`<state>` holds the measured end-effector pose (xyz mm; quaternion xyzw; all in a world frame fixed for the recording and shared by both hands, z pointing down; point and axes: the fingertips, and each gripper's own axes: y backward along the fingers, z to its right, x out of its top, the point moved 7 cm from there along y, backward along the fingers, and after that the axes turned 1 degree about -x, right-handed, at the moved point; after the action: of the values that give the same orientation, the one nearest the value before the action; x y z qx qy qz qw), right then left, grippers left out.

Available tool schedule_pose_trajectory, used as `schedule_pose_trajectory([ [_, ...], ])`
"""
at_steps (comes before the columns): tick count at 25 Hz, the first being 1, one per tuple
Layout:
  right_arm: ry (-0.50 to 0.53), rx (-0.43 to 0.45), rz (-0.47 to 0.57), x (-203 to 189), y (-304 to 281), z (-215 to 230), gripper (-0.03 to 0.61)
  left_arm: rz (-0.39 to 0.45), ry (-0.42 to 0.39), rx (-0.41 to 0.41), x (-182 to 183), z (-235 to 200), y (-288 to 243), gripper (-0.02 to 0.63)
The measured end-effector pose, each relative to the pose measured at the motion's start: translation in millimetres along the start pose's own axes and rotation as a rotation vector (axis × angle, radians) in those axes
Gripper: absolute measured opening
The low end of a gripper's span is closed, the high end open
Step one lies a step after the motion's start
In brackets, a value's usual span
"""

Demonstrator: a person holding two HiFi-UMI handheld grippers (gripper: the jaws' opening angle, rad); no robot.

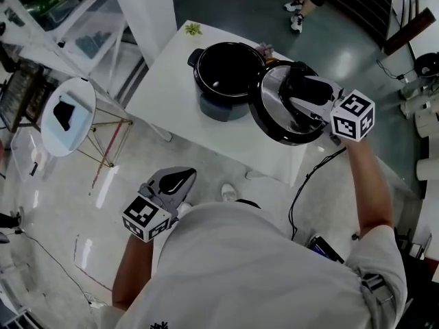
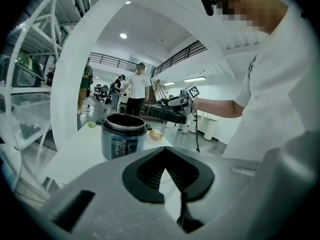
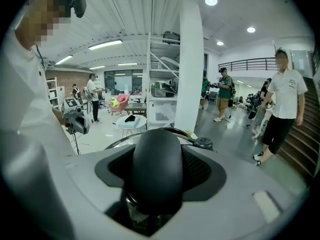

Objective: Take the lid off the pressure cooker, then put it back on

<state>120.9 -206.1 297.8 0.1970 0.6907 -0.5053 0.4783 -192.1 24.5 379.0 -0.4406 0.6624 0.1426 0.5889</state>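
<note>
Two claws show in the head view. The right claw point(image 1: 302, 98) holds the lid point(image 1: 269, 105) tilted, clear of the cooker point(image 1: 223, 74) and just to its right above the bench point(image 1: 171, 94). The left claw point(image 1: 175, 181) hangs low by the person, well apart from both.

In the left gripper view its jaws are pressed together on nothing, and the cooker stands open ahead.

In the right gripper view the jaws pinch the lid's handle point(image 3: 156, 164).

To refit it well, I'd level the lid, centre it over the rim, and lower it squarely before any twist.
</note>
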Motion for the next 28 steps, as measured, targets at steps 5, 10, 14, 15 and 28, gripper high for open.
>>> schedule_pose_trajectory([
  [5, 0.038, 0.046, -0.001, 28.4, -35.2, 8.0, 0.291, 0.013, 0.018, 0.035, -0.6, -3.9, 8.8, 0.006],
  [10, 0.068, 0.087, 0.003, 51.4, -75.3, 16.7, 0.291, 0.023, 0.044, 0.088, -2.0, -8.2, 18.0, 0.006],
  [14, 0.094, 0.118, -0.002, 63.4, -110.7, 20.5, 0.291, 0.035, 0.067, 0.145, -4.7, -14.0, 28.7, 0.006],
  [15, 0.095, 0.124, -0.002, 64.2, -118.5, 21.3, 0.291, 0.037, 0.072, 0.16, -6.1, -14.3, 31.3, 0.006],
  [28, 0.139, 0.167, -0.048, 56.2, -201.2, 28.4, 0.291, 0.053, 0.131, 0.289, -21.0, -17.1, 58.5, 0.006],
])
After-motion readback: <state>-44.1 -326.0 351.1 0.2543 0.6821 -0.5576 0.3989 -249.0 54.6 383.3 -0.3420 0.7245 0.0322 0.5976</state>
